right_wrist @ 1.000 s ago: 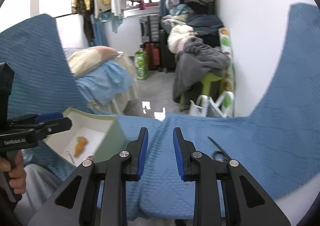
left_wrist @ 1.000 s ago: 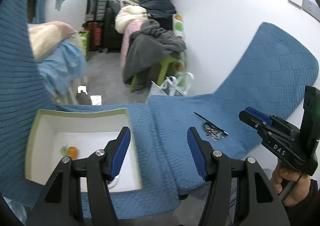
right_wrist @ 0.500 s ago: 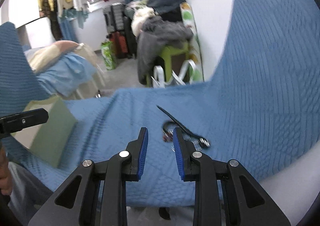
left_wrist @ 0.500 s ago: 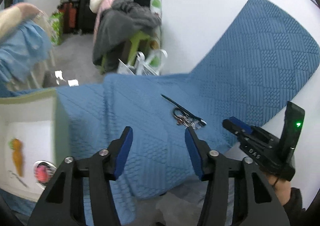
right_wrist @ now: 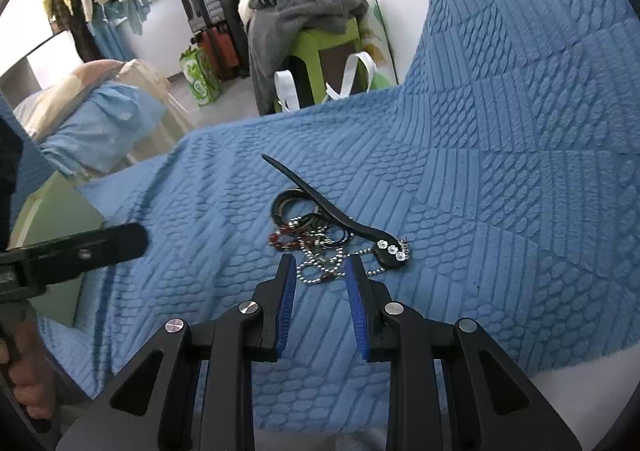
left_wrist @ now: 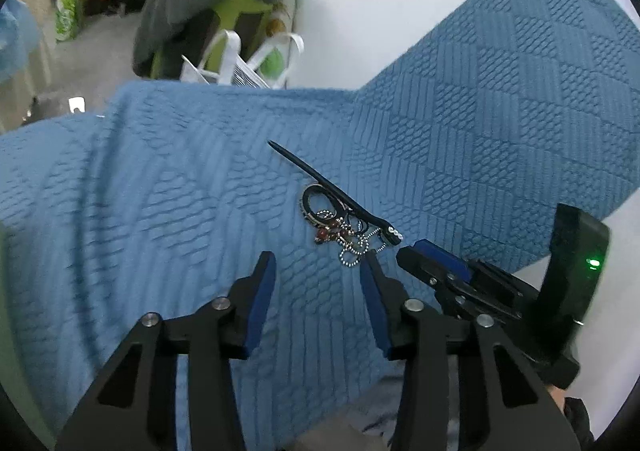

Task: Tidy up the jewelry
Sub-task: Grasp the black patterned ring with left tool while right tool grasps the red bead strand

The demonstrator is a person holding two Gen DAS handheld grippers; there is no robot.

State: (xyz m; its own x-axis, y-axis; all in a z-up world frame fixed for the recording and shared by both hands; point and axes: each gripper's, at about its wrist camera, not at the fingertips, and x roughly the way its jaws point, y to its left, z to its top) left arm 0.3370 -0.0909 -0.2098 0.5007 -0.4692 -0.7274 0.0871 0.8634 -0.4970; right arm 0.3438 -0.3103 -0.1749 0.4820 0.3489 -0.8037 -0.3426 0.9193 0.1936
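A small heap of jewelry (right_wrist: 316, 239) lies on the blue quilted cloth (right_wrist: 480, 211): a black hair stick (right_wrist: 320, 201) with rhinestones, dark rings, red beads and a silver ball chain (right_wrist: 320, 271). It also shows in the left wrist view (left_wrist: 340, 227). My right gripper (right_wrist: 320, 269) is open, its fingertips just over the near end of the chain. My left gripper (left_wrist: 316, 265) is open and empty, just short of the heap. The right gripper's tip (left_wrist: 432, 257) shows at the heap's right in the left wrist view.
A pale green box (right_wrist: 52, 219) stands at the left edge of the cloth. Beyond the cloth's far edge are a green stool under grey clothes (right_wrist: 320, 31), white bags (left_wrist: 236, 59), suitcases and a bed with blue bedding (right_wrist: 100, 119).
Both grippers swung right and closed in on the jewelry heap. The box slid out of the left wrist view. The right gripper's jaws have opened wider.
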